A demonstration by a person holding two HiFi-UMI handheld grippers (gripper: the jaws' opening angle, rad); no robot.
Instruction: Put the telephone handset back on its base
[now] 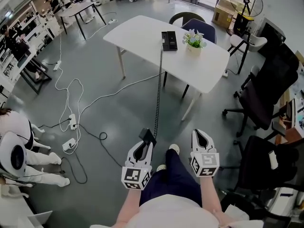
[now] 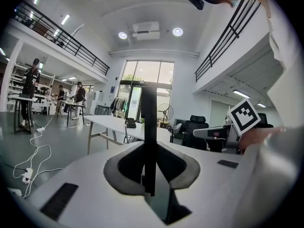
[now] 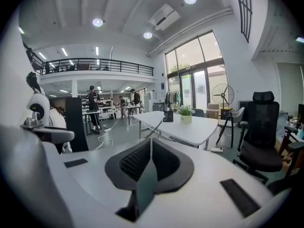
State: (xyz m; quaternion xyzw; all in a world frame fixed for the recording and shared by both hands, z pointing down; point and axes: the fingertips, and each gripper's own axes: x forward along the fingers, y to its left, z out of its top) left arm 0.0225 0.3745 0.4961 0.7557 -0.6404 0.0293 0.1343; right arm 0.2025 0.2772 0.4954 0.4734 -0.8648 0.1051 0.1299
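Observation:
The black telephone handset (image 1: 147,137) stands upright between the jaws of my left gripper (image 1: 144,145), which is shut on it. In the left gripper view the handset (image 2: 148,141) rises as a dark bar straight out of the jaws. Its coiled cord (image 1: 158,94) stretches taut across the floor gap up to the black phone base (image 1: 169,40) on the white table (image 1: 142,37). My right gripper (image 1: 203,136) hangs beside the left one with its jaws together and nothing in them. From the right gripper view the base (image 3: 168,116) is far ahead on the table.
A potted plant (image 1: 194,41) stands just right of the base. Black office chairs (image 1: 266,91) crowd the right side. Cables and power strips (image 1: 71,122) trail over the floor at left, near a white robot (image 1: 16,156). Chairs (image 1: 199,26) sit behind the table.

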